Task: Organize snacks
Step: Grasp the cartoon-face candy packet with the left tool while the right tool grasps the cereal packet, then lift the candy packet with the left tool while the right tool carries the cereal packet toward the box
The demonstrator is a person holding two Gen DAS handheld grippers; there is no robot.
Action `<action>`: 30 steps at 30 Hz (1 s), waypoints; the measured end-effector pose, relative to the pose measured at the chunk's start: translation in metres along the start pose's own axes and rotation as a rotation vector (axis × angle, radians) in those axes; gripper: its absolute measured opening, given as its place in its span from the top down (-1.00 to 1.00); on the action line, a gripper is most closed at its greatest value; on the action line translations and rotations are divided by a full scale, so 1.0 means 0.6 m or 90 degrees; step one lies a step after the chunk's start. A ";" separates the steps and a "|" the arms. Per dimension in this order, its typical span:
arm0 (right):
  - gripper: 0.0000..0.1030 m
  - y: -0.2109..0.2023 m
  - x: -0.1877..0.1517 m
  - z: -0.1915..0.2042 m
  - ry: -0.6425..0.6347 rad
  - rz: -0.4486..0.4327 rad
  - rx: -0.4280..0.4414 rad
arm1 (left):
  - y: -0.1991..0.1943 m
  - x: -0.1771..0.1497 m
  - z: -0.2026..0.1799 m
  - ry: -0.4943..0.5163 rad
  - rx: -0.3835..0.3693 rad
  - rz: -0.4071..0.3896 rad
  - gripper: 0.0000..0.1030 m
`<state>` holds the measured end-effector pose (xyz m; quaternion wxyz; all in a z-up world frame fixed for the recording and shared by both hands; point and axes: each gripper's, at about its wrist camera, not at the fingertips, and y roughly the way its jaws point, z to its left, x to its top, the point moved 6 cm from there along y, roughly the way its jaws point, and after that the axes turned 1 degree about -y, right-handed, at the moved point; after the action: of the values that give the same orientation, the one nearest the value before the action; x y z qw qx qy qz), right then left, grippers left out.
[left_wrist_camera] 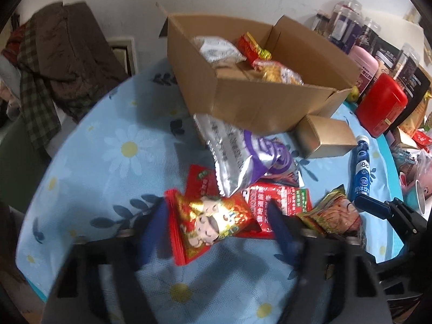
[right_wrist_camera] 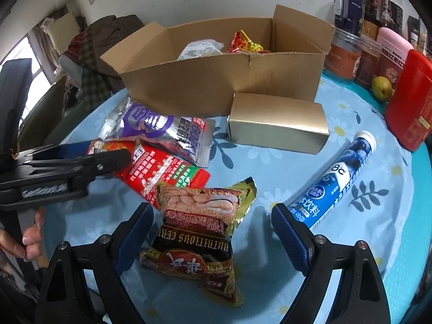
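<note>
A red and gold snack packet (left_wrist_camera: 213,224) lies on the blue daisy tablecloth (left_wrist_camera: 108,162) between the blue pads of my left gripper (left_wrist_camera: 217,208). The left pad sits at the packet's edge and a narrow gap shows at the right pad, so this blurred gripper reads as open. My right gripper (right_wrist_camera: 212,210) stands open astride a brown and gold cereal packet (right_wrist_camera: 199,224), its pads clear of it. Behind stands an open cardboard box (right_wrist_camera: 202,81) holding a white packet (right_wrist_camera: 199,48) and red-yellow packets (right_wrist_camera: 245,44). The left gripper (right_wrist_camera: 108,152) also shows side-on over the pile.
A silver-purple bag (left_wrist_camera: 243,156) and a red packet (right_wrist_camera: 162,172) lie in the pile. A small gold box (right_wrist_camera: 278,124), a blue tube (right_wrist_camera: 337,178), a red tin (right_wrist_camera: 410,100), a pear (right_wrist_camera: 382,87) and jars (right_wrist_camera: 351,0) crowd the right. Clothes (left_wrist_camera: 54,62) hang at left.
</note>
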<state>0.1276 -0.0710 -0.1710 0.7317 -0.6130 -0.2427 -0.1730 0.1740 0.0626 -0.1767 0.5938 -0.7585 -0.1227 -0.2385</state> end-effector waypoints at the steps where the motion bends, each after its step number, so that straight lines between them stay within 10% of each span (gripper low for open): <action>1: -0.63 0.001 -0.001 0.000 -0.001 0.001 0.000 | 0.002 -0.002 0.002 -0.003 -0.007 0.006 -0.09; 10: 0.00 -0.011 -0.013 0.009 -0.013 0.007 0.034 | -0.026 -0.038 -0.021 0.029 -0.031 0.016 0.00; 30: 0.02 -0.075 -0.096 -0.030 -0.032 0.043 -0.002 | -0.034 -0.141 -0.124 0.111 -0.090 0.077 0.00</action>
<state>0.0579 -0.0996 -0.1694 0.7300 -0.6260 -0.2399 -0.1328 0.0761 0.0047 -0.1891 0.5606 -0.7810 -0.0077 -0.2751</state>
